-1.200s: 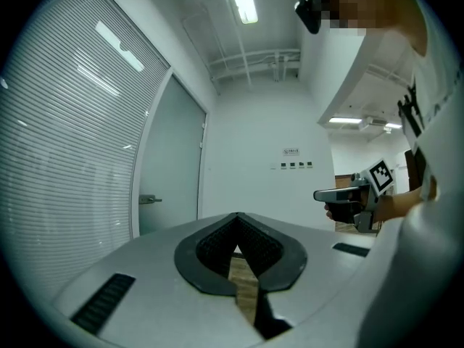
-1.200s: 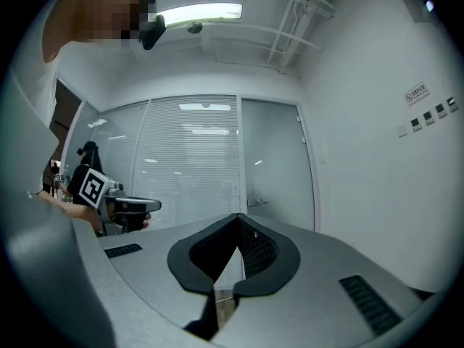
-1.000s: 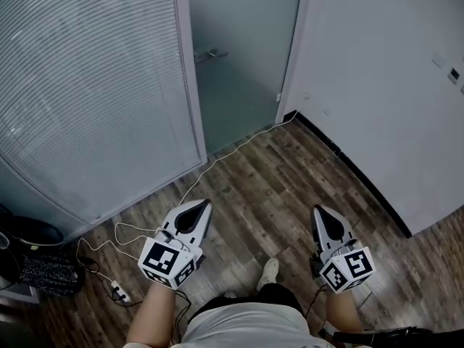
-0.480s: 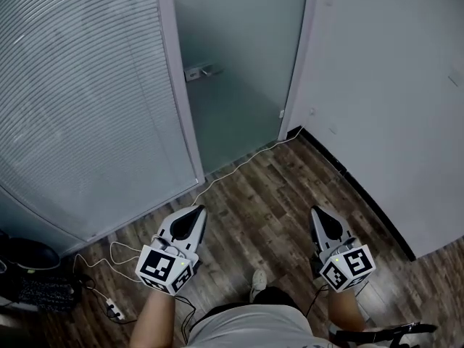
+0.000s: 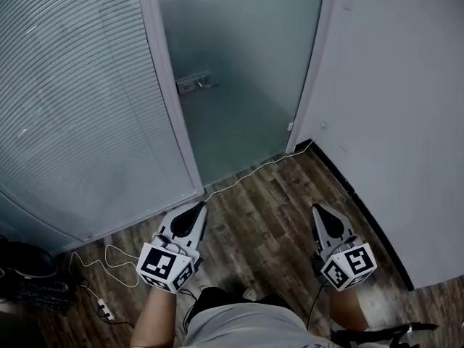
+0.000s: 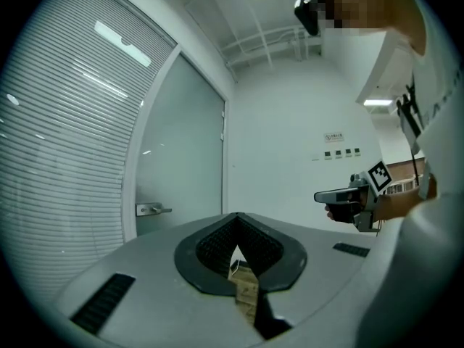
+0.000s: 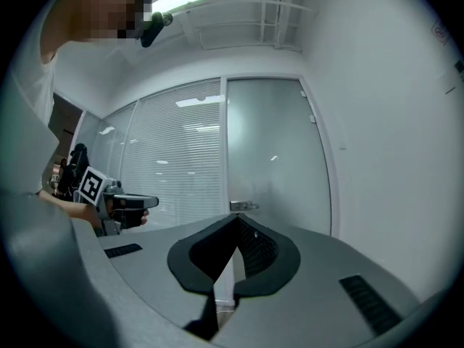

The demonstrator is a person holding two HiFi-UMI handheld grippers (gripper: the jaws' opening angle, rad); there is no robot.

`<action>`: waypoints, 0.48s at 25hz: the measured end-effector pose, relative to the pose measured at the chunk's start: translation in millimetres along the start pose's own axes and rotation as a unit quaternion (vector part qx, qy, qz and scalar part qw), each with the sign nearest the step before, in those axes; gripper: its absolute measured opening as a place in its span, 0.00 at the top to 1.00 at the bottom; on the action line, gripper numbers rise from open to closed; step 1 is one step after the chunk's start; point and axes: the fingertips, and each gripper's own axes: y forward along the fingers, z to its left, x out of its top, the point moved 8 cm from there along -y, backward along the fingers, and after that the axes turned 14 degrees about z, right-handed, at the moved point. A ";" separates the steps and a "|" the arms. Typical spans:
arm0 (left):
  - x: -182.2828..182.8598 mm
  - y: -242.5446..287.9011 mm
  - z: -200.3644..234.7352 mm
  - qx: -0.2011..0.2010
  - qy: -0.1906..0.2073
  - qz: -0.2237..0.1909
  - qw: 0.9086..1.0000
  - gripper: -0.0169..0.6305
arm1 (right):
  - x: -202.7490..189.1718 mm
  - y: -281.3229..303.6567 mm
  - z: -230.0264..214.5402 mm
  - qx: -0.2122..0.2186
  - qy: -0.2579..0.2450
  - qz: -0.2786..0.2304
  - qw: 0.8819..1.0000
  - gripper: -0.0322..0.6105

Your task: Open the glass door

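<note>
Both pairs of jaws are pressed together on nothing, on the left gripper (image 5: 199,207) and the right gripper (image 5: 320,210), above the wooden floor (image 5: 268,191). The closed frosted glass door (image 5: 239,56) stands at twelve o'clock, well apart from them, with its handle (image 5: 194,83) at eleven.

1 glass door (image 5: 239,56), 1 door handle (image 5: 194,83), 1 white cable (image 5: 255,167), 2 grippers: left gripper (image 5: 200,207), right gripper (image 5: 318,210)

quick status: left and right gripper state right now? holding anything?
Left gripper: closed, holding nothing.
Right gripper: closed, holding nothing.
</note>
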 end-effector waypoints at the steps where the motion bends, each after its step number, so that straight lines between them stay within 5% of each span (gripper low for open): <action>1: 1.6 7.8 0.8 0.003 -0.001 0.002 1.000 0.98 | 0.7 6.0 -7.9 0.003 0.002 0.001 1.000 0.95; 12: 9.1 94.8 64.8 0.022 -0.022 0.013 0.999 0.98 | 8.0 105.7 -64.0 0.024 0.010 0.022 0.999 0.95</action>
